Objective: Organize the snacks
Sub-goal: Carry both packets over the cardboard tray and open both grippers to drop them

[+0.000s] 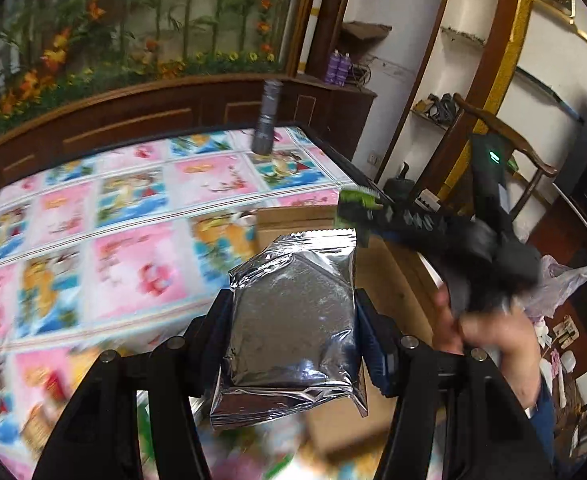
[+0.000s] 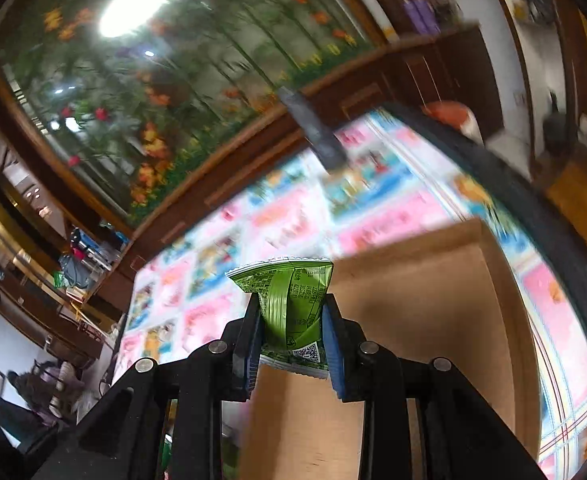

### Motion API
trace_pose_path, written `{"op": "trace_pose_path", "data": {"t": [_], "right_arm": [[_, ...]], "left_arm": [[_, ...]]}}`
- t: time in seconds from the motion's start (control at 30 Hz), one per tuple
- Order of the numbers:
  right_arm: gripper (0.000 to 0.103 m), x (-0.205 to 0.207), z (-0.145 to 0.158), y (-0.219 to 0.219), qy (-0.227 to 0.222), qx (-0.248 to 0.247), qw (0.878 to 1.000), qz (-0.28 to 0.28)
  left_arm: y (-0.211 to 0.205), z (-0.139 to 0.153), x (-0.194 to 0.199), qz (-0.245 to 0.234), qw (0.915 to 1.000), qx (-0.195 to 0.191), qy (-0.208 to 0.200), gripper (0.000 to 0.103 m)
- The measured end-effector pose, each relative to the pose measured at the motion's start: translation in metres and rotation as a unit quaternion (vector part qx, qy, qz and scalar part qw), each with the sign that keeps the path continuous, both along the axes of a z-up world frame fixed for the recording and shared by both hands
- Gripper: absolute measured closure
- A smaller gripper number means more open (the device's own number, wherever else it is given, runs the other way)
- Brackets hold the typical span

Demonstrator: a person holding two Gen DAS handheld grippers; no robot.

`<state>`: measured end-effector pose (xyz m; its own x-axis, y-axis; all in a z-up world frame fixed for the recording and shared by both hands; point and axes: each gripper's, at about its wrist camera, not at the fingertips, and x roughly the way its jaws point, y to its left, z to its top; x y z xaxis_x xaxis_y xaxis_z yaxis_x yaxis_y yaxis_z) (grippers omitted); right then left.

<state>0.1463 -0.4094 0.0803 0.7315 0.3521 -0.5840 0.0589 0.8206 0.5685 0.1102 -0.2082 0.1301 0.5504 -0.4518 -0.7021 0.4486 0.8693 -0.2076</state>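
Both grippers are loaded, and the cardboard box [image 2: 425,320] is the target. In the right wrist view the box lies directly below and just beyond the right gripper [image 2: 293,320], its long axis running away from the camera. The right gripper is clamped on a green snack packet [image 2: 289,292], crumpled between the pads. The left gripper [image 1: 293,316] grips a silver foil pouch [image 1: 293,312] across its width, with the pouch's long axis pointing forward. In the left wrist view the box [image 1: 397,280] lies to the right, partly behind the pouch; the right gripper [image 1: 373,216] is judged nearer to it. A patterned tablecloth [image 1: 133,240] covers the table. A dark bottle [image 1: 267,116] stands at the far edge. Beyond it are a wooden cabinet [image 1: 153,120] and a floral wall mural [image 1: 133,20].
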Motion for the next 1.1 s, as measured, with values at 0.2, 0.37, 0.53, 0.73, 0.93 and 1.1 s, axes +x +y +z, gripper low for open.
{"op": "trace_pose_path", "data": {"t": [0.2, 0.37, 0.53, 0.73, 0.93, 1.1], "right_arm": [[0.074, 0.011, -0.028, -0.038, 0.038, 0.010, 0.998, -0.044], [0.074, 0.018, -0.043, -0.041, 0.069, 0.014, 0.997, -0.045], [0.074, 0.019, -0.047, -0.039, 0.081, -0.006, 0.995, -0.050], [0.074, 0.023, -0.053, -0.033, 0.096, -0.021, 0.994, -0.045], [0.072, 0.024, -0.055, -0.030, 0.106, -0.043, 0.992, -0.046], [0.071, 0.024, -0.054, -0.027, 0.110, -0.053, 0.991, -0.046]], "left_arm": [[-0.069, -0.055, 0.050, -0.008, 0.9984, 0.035, 0.043, 0.045], [-0.086, -0.080, 0.057, -0.009, 0.9965, 0.065, 0.052, 0.046], [-0.087, -0.087, 0.054, -0.006, 0.9961, 0.072, 0.051, 0.047], [-0.085, -0.088, 0.054, 0.002, 0.9954, 0.077, 0.057, 0.047], [-0.086, -0.088, 0.054, 0.003, 0.9951, 0.080, 0.057, 0.047], [-0.084, -0.088, 0.054, 0.001, 0.9956, 0.075, 0.057, 0.046]]}}
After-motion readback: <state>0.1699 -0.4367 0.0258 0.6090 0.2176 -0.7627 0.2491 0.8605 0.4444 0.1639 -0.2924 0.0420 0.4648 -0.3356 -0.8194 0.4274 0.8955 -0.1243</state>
